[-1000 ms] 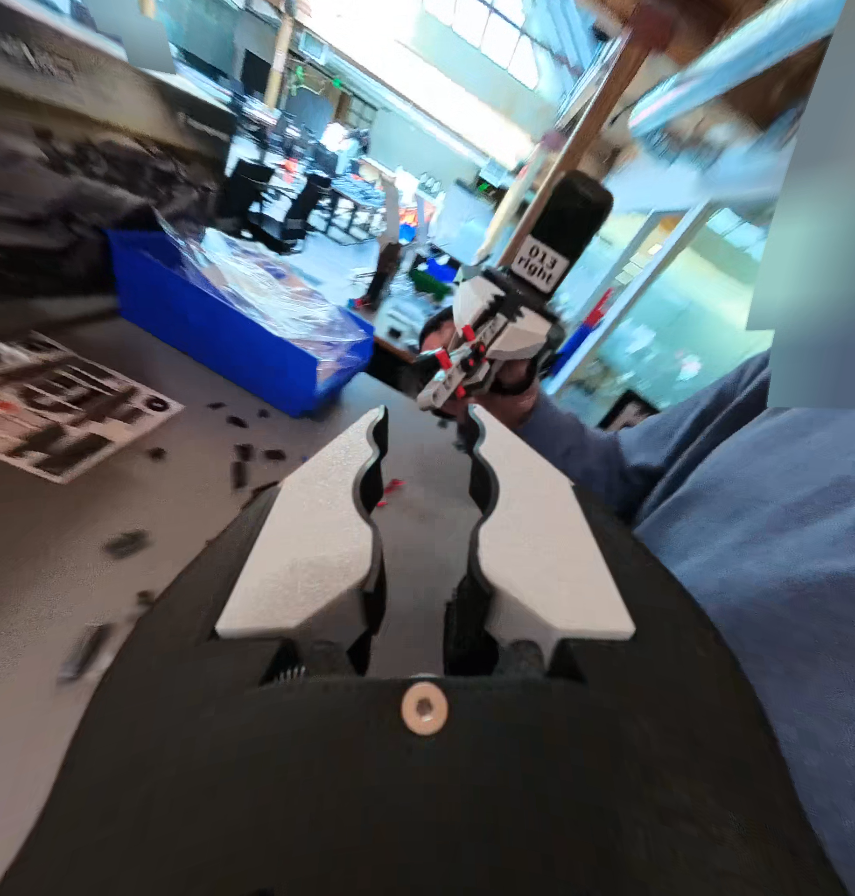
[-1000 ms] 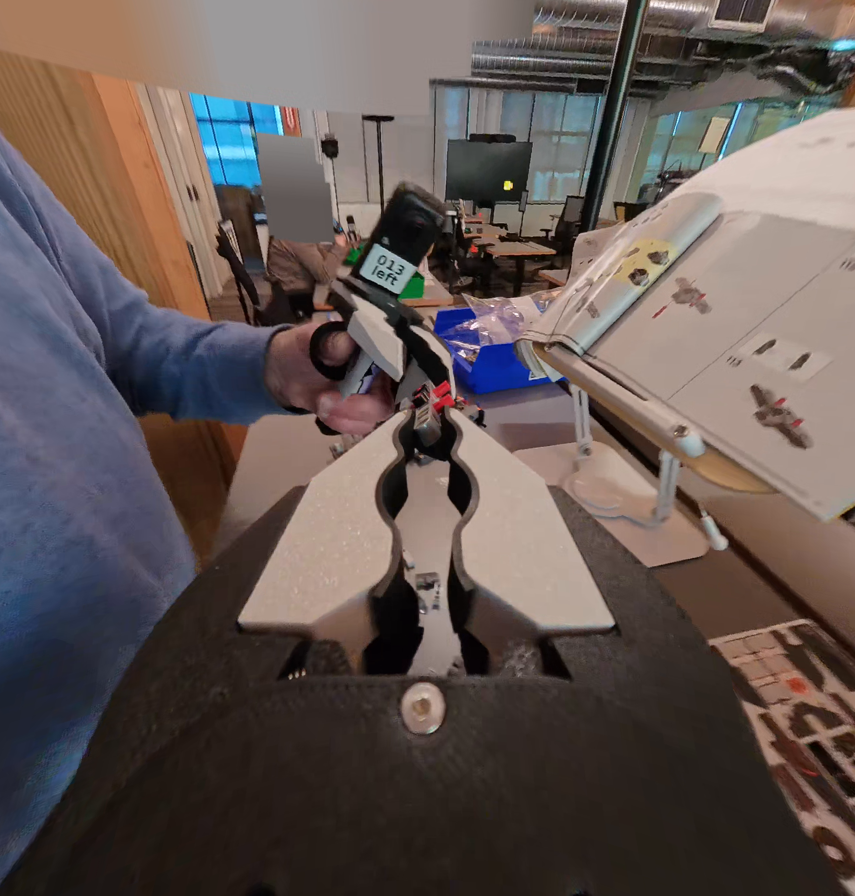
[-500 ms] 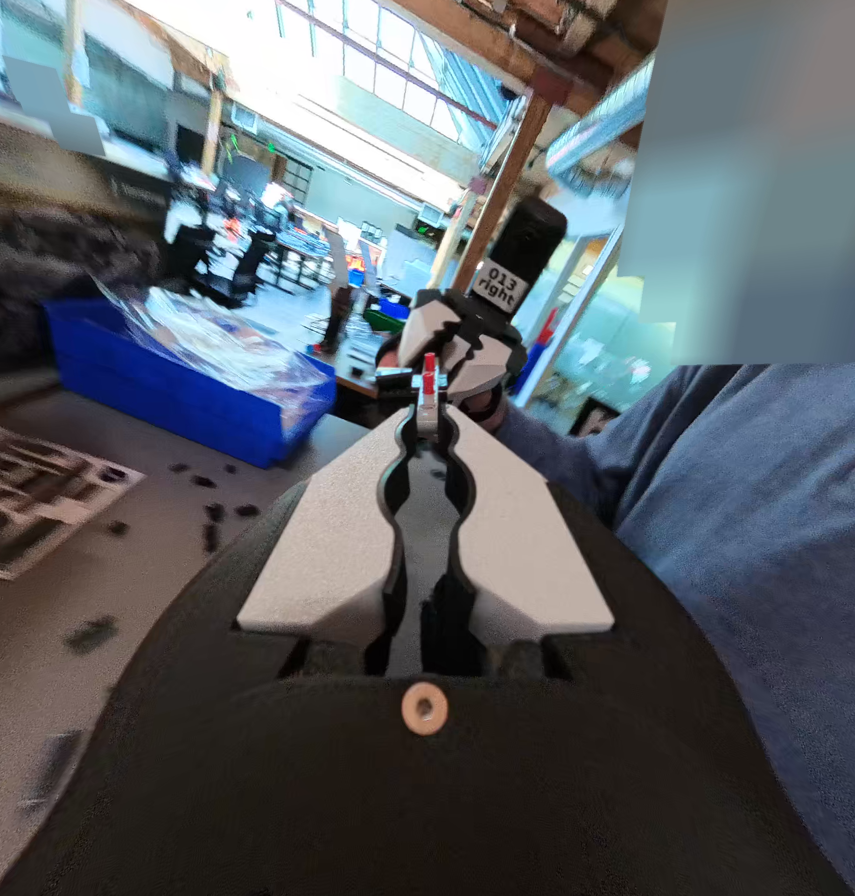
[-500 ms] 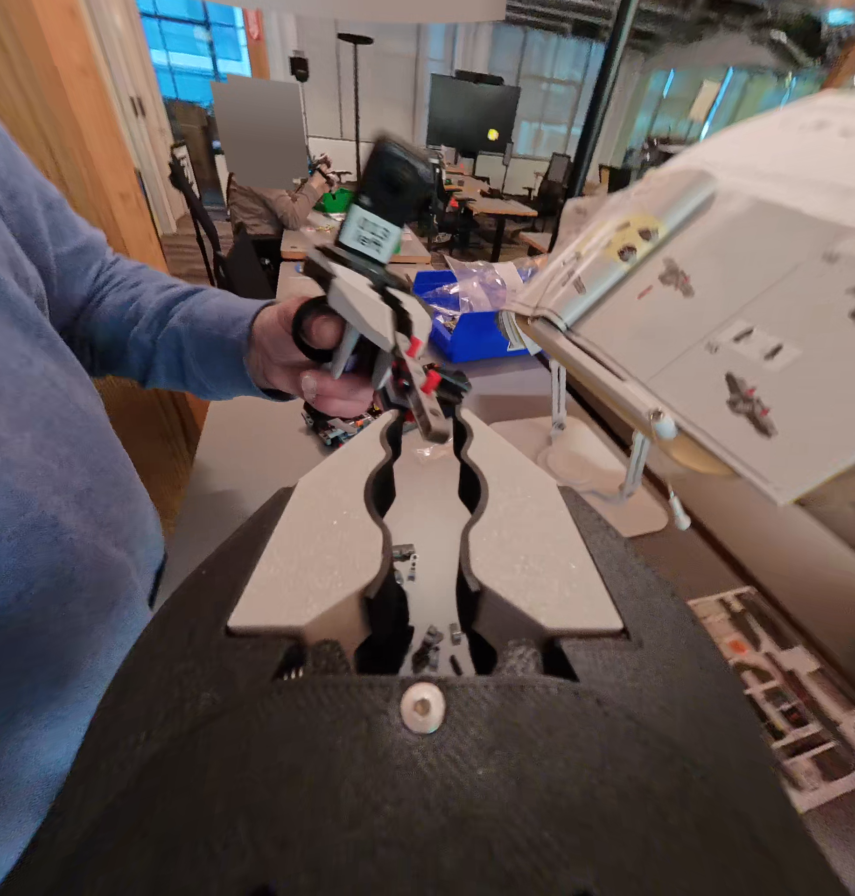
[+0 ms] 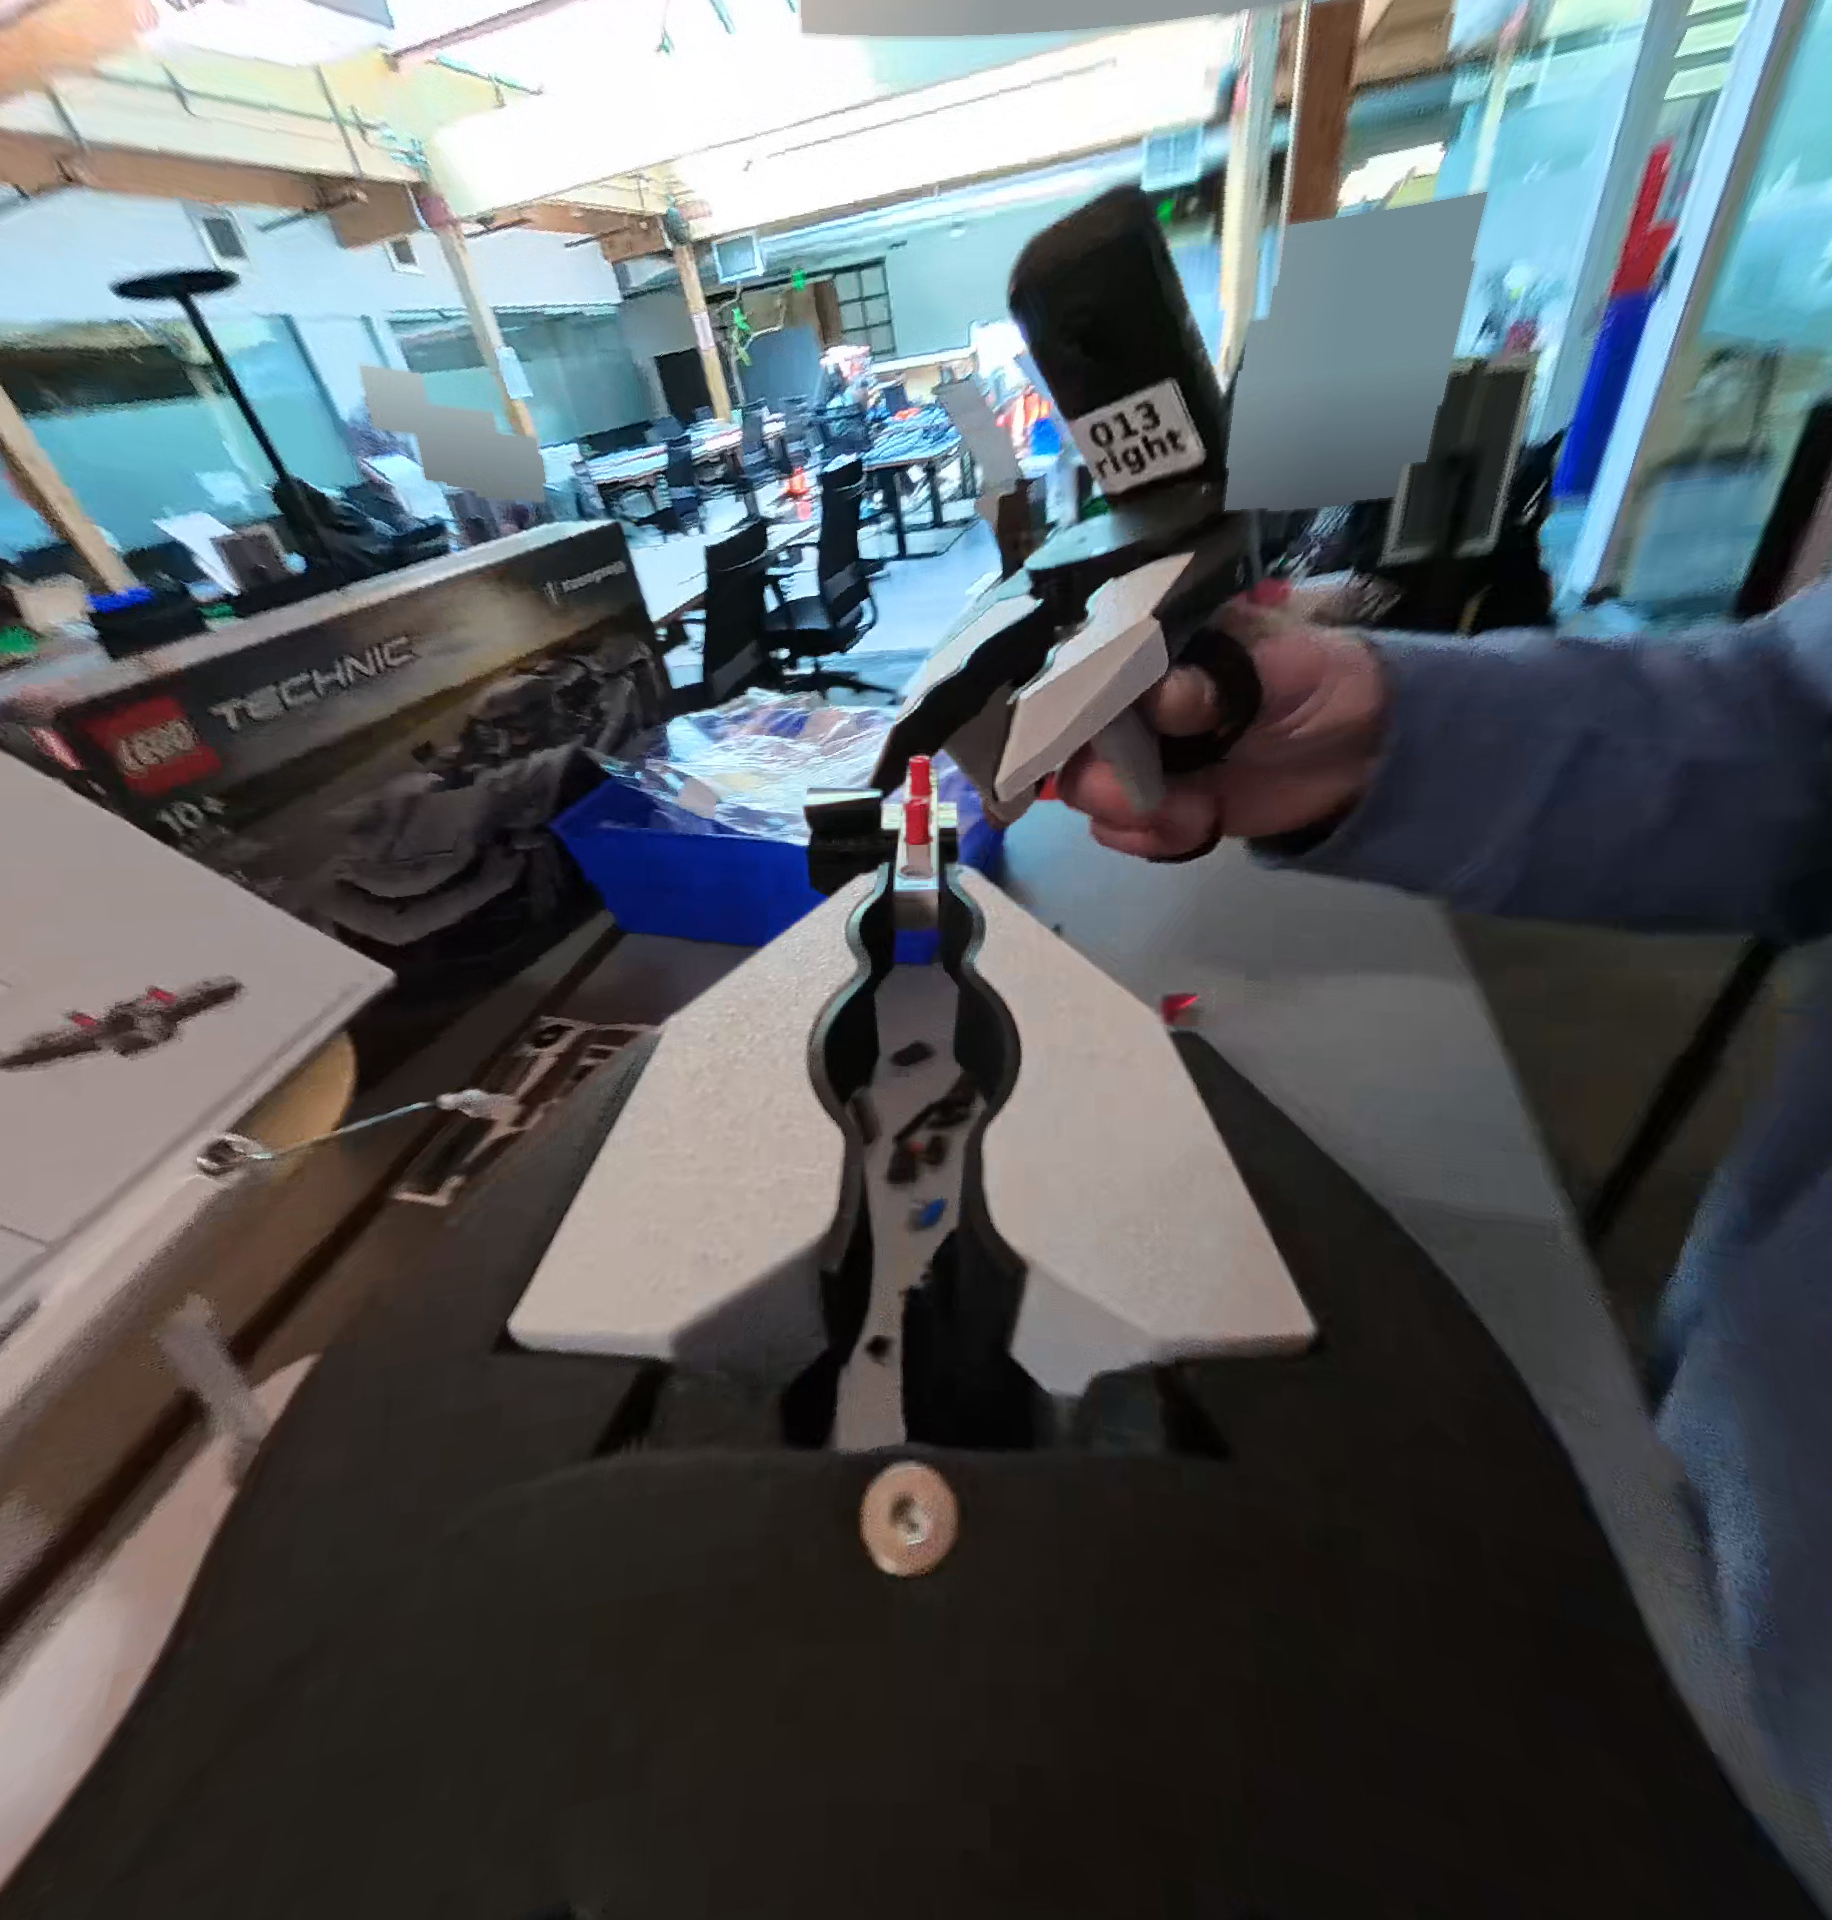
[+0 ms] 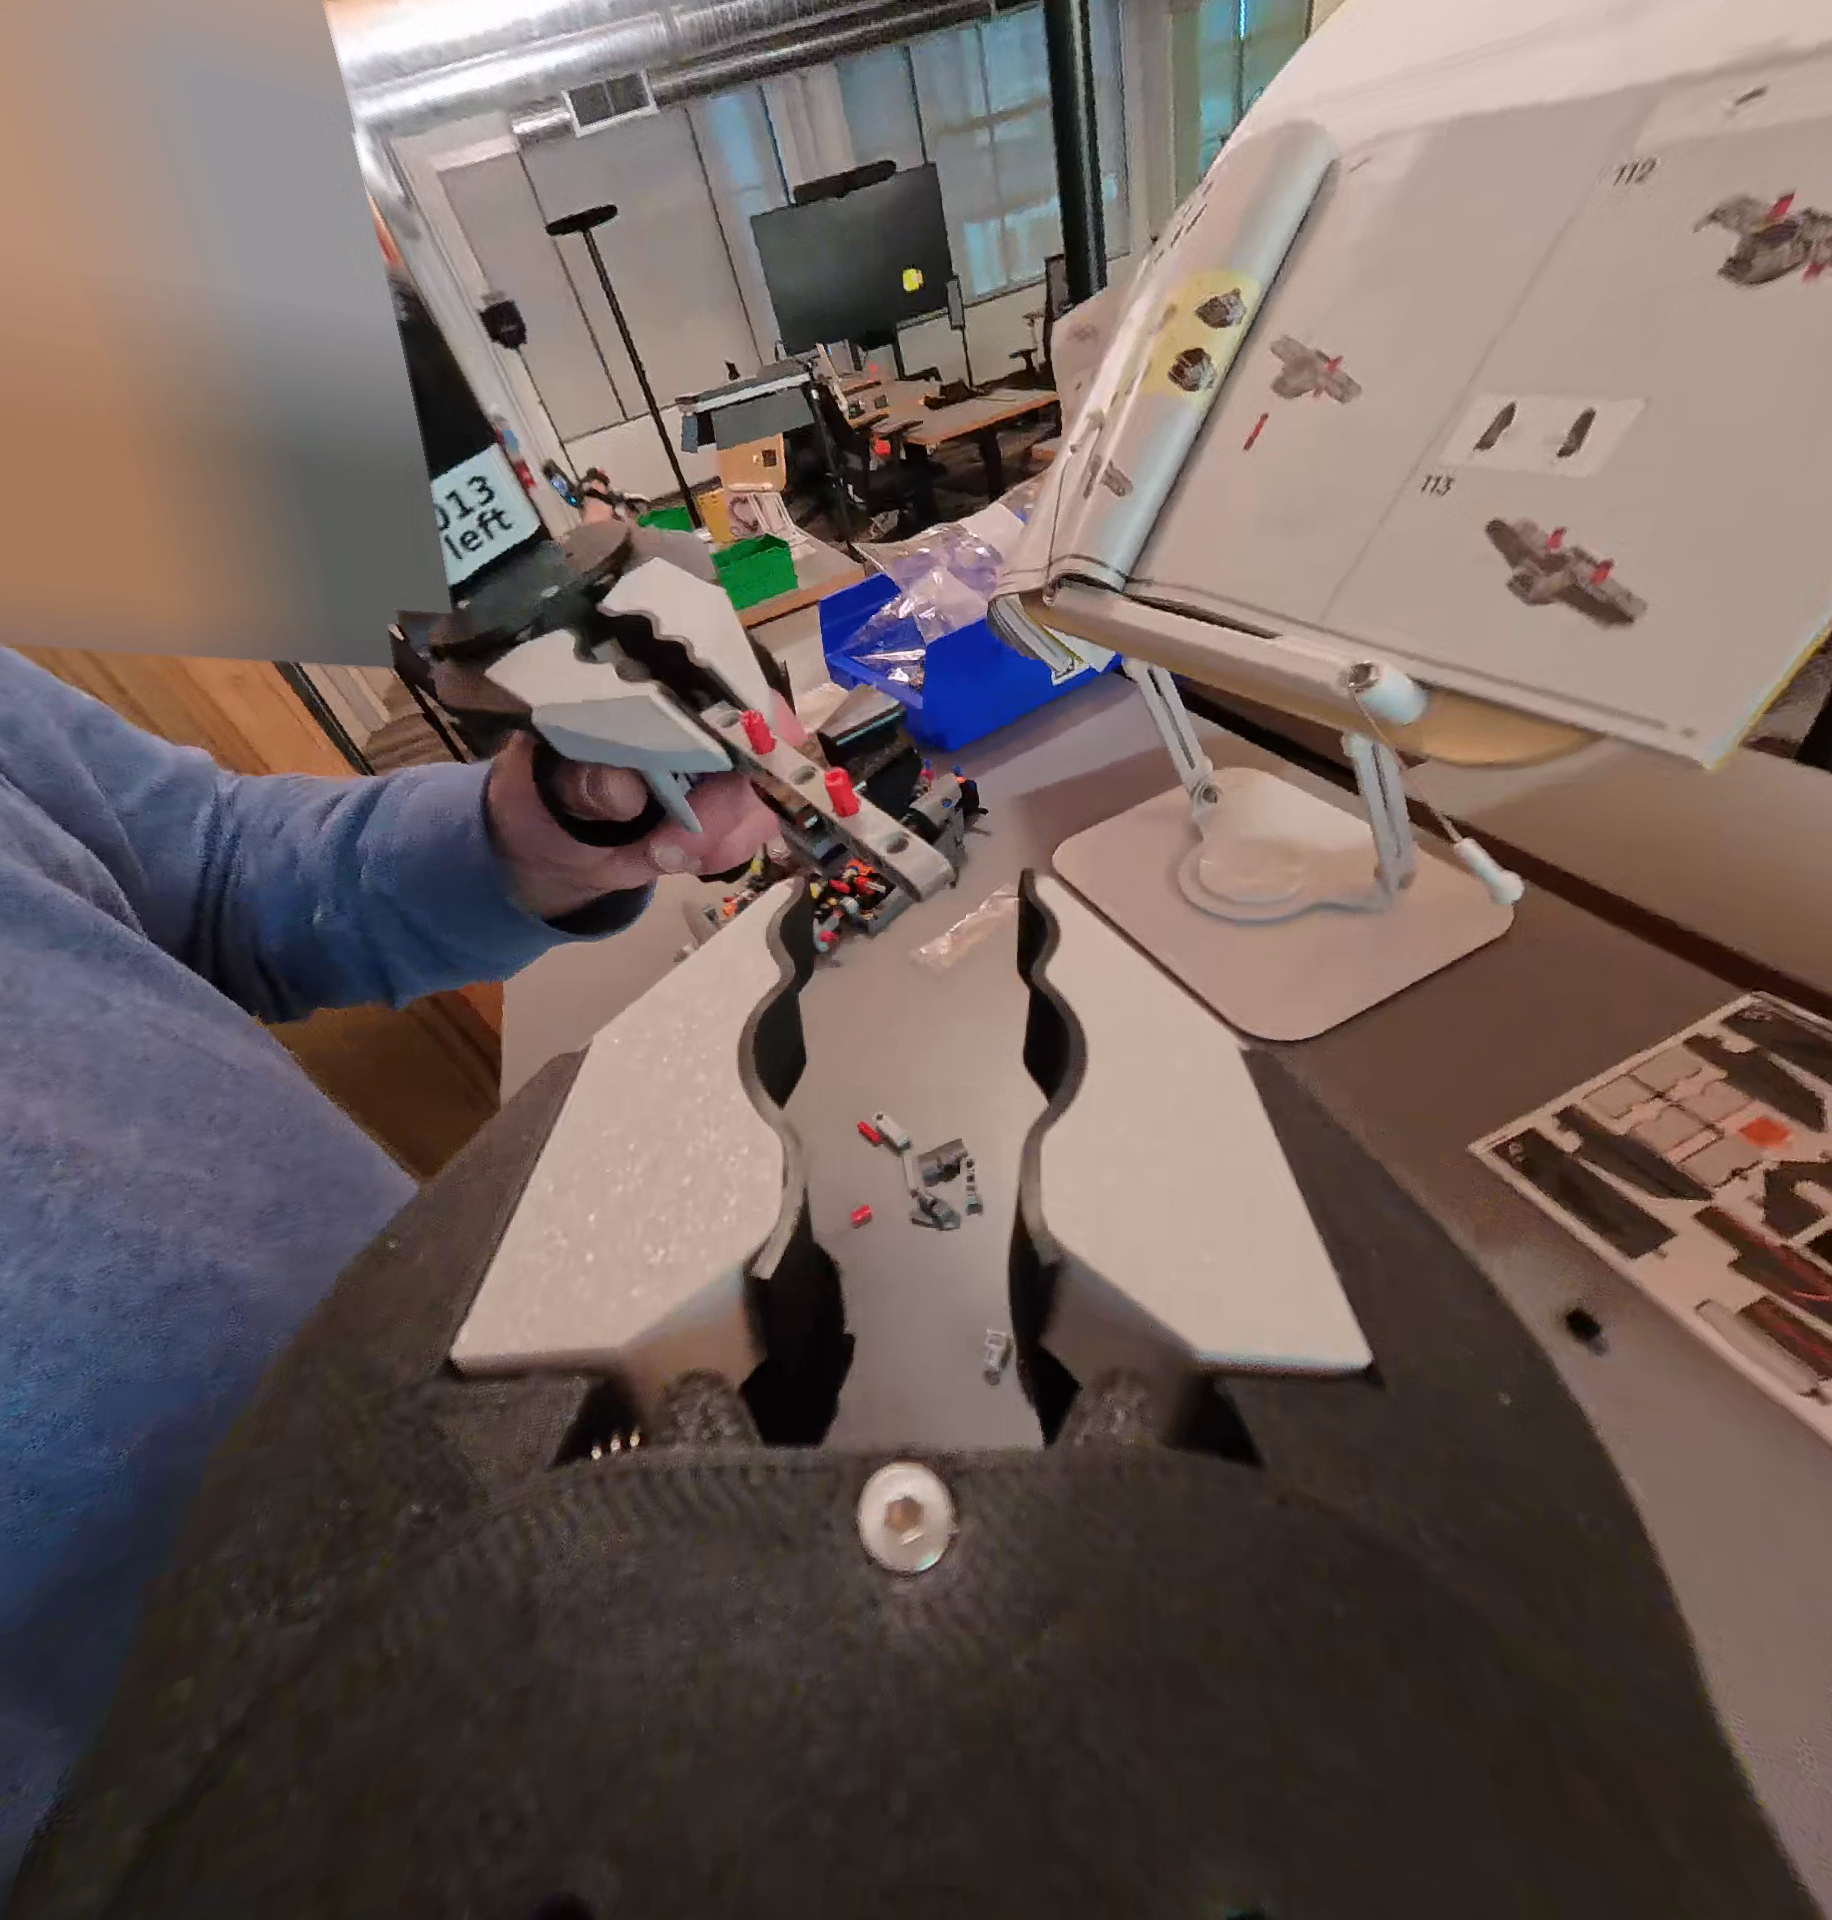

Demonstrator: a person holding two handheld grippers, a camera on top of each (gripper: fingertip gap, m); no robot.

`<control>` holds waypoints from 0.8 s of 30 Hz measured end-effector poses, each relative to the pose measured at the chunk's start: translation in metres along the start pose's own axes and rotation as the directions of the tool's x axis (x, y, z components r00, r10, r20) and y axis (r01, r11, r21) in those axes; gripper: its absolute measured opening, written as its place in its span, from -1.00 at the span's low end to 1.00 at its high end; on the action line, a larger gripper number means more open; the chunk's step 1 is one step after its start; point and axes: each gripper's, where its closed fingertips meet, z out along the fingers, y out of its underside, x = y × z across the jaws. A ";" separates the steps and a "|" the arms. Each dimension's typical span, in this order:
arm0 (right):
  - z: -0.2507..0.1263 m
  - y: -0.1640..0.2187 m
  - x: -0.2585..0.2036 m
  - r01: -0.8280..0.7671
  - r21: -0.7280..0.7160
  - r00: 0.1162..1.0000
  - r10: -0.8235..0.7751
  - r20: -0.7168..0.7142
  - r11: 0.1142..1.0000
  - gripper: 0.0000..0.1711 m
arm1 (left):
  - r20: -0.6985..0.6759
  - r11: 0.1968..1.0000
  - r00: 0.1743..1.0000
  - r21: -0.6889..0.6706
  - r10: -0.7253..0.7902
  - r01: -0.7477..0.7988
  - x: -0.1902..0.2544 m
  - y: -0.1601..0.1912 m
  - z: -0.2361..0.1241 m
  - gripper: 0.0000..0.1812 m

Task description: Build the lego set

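My left gripper is shut on a grey Lego beam with red pins, which sticks out past its tips. In the right wrist view the left gripper holds this beam tilted down to the right, above the table. My right gripper is open and empty, with its tips just below the beam's free end and not touching it. It also shows in the left wrist view, up and to the right of the beam. Small loose pieces lie on the grey table between its fingers.
An open instruction booklet stands on a white stand at the right. A blue bin with plastic bags and the set's box are behind. A sticker sheet lies at the right, and a pile of pieces lies under the beam. One gripper's finger ends stand about 6 cm off the other's.
One second ago the right gripper held the beam and the left was open. The left closed on the beam, the right opened and drew back, and both views have swung round.
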 end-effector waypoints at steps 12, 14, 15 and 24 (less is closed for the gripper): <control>0.002 0.004 -0.008 0.041 0.033 0.992 -0.045 0.122 0.999 -0.79 | 0.003 0.993 0.995 -0.059 0.100 -0.099 0.014 0.005 0.005 -0.94; 0.001 0.007 -0.001 0.059 0.016 0.994 -0.060 0.089 0.998 -0.74 | 0.031 0.970 0.978 -0.134 0.209 -0.203 0.016 0.007 0.008 -0.94; 0.000 0.007 0.003 0.064 0.014 0.996 -0.064 0.069 0.998 -0.74 | 0.045 0.953 0.965 -0.172 0.258 -0.247 0.016 0.008 0.010 -0.94; 0.001 0.012 0.006 0.072 -0.013 0.997 -0.071 0.026 0.997 -0.65 | 0.124 0.830 0.846 -0.313 0.518 -0.462 0.015 0.007 0.016 -0.94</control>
